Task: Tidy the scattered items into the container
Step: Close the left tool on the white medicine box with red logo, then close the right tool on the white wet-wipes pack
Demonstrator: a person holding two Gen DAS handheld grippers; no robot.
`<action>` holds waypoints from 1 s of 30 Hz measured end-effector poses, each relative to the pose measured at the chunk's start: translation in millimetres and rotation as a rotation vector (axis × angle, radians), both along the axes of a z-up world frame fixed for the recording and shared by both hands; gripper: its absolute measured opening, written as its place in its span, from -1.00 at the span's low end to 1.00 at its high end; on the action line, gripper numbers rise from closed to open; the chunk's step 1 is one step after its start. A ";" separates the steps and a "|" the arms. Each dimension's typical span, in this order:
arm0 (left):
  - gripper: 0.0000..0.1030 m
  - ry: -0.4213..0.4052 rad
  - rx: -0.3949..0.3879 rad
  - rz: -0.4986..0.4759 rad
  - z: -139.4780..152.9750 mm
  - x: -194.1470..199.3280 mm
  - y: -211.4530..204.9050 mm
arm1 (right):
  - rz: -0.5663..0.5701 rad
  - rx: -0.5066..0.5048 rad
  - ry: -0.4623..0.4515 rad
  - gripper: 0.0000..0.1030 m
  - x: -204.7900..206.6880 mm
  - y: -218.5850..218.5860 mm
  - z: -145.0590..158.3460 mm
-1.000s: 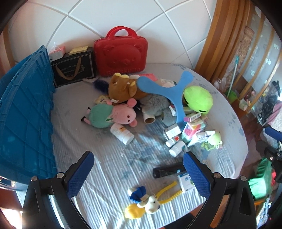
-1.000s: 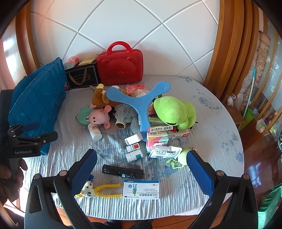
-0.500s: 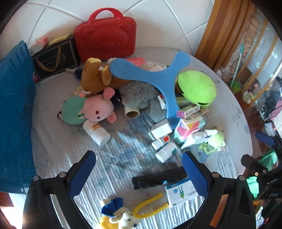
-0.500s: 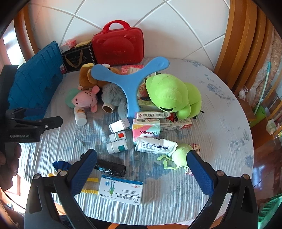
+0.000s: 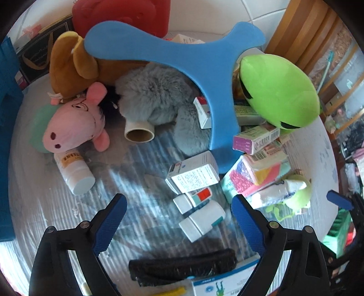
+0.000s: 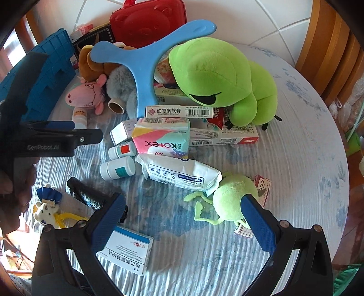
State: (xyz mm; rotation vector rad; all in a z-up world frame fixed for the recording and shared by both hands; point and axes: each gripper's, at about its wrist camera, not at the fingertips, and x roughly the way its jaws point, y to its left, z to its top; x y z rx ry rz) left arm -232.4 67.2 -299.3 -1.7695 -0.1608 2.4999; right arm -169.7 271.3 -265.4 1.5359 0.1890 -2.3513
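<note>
A pile of toys and boxes lies on a round table with a striped cloth. A blue three-armed boomerang rests on a grey furry toy and a green caterpillar plush. Two white bottles and a white medicine box lie just ahead of my open, empty left gripper. My open, empty right gripper hovers over a white pouch and a small green monster plush. The blue container stands at the left.
A pink pig plush, brown plush, white jar and tape roll lie left of the pile. A black packet and blue-white box lie near the front edge. A red case stands behind.
Both grippers have moved forward and down towards the pile, so the items look larger. Both stay open and empty. Nothing on the table has moved.
</note>
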 end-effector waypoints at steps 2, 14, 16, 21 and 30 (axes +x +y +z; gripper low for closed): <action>0.76 -0.028 0.021 0.030 -13.5 -11.0 -0.8 | 0.007 0.000 -0.007 1.00 -1.8 6.6 -1.6; 0.30 -0.080 0.030 0.064 -40.0 -28.3 18.8 | 0.089 0.029 0.001 1.00 -7.6 21.4 -11.3; 0.30 -0.074 0.028 0.060 -35.8 -26.0 21.8 | 0.083 0.026 -0.009 1.00 -10.0 26.5 -15.4; 0.29 -0.035 0.020 0.052 -19.1 -21.2 25.5 | 0.072 0.023 -0.022 1.00 -15.4 35.2 -22.4; 0.29 -0.007 0.010 0.091 6.7 -2.1 14.0 | 0.112 -0.008 0.003 1.00 -21.2 21.9 -22.7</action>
